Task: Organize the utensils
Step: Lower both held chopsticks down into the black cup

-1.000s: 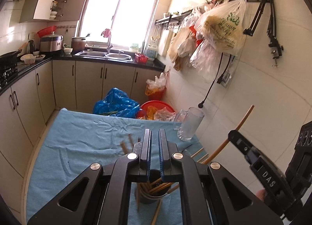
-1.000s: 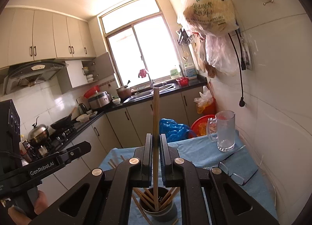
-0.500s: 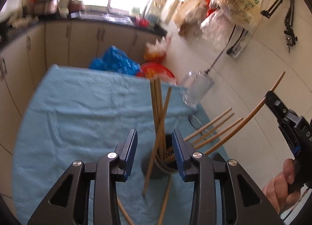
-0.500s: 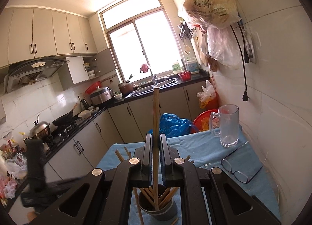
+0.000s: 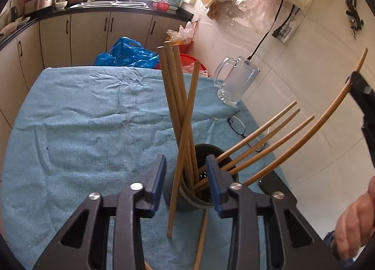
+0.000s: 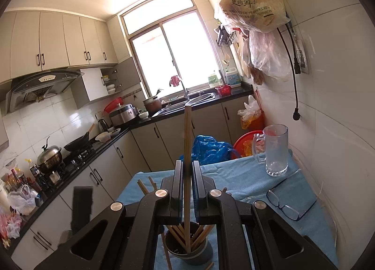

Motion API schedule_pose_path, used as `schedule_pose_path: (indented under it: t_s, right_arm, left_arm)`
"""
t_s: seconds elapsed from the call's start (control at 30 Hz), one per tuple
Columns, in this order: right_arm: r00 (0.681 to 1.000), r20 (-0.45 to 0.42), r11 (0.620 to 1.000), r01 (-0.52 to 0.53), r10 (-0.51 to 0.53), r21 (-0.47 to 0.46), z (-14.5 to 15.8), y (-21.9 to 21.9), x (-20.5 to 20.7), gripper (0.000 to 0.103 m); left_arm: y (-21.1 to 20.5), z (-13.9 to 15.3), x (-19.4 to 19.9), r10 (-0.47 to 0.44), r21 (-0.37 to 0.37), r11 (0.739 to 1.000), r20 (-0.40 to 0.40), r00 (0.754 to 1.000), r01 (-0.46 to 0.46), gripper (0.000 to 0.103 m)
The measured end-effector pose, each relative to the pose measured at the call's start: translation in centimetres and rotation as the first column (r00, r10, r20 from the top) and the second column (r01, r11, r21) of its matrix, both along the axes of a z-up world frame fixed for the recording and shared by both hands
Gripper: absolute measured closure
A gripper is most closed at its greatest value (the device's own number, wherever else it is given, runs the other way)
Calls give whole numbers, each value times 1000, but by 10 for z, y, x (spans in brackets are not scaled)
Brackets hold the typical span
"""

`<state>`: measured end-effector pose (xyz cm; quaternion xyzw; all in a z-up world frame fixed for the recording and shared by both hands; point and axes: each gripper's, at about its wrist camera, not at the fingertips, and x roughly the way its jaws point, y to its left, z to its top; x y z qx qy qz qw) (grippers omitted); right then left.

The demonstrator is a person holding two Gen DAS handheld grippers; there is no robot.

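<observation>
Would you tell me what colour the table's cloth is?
Light blue; the cloth shows best in the left wrist view.

The right gripper [image 6: 187, 190] pinches one upright chopstick [image 6: 187, 153], its lower end down inside the dark holder [image 6: 187, 252] among other chopsticks [image 6: 199, 234]. The holder stands at the near edge of the blue cloth [image 6: 246, 183]; a glass mug [image 6: 274, 150] and eyeglasses [image 6: 288, 204] lie toward its right edge.
</observation>
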<state>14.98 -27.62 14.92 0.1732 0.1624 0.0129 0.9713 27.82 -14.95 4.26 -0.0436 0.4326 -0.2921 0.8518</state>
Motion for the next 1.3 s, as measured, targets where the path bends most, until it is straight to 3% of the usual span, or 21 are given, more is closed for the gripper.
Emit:
schedule_pose_path:
  t_s: [0.17, 1.3]
  right_arm:
    - [1000, 5, 1000, 2, -2, -2, 2, -2, 1, 95]
    - [1000, -12, 1000, -3, 3, -2, -4, 1, 5, 95]
  left_arm:
    - [-3, -4, 1, 6, 39, 999, 17, 1000, -7, 97]
    - [-13, -10, 3, -35, 92, 995, 58, 998, 30, 96]
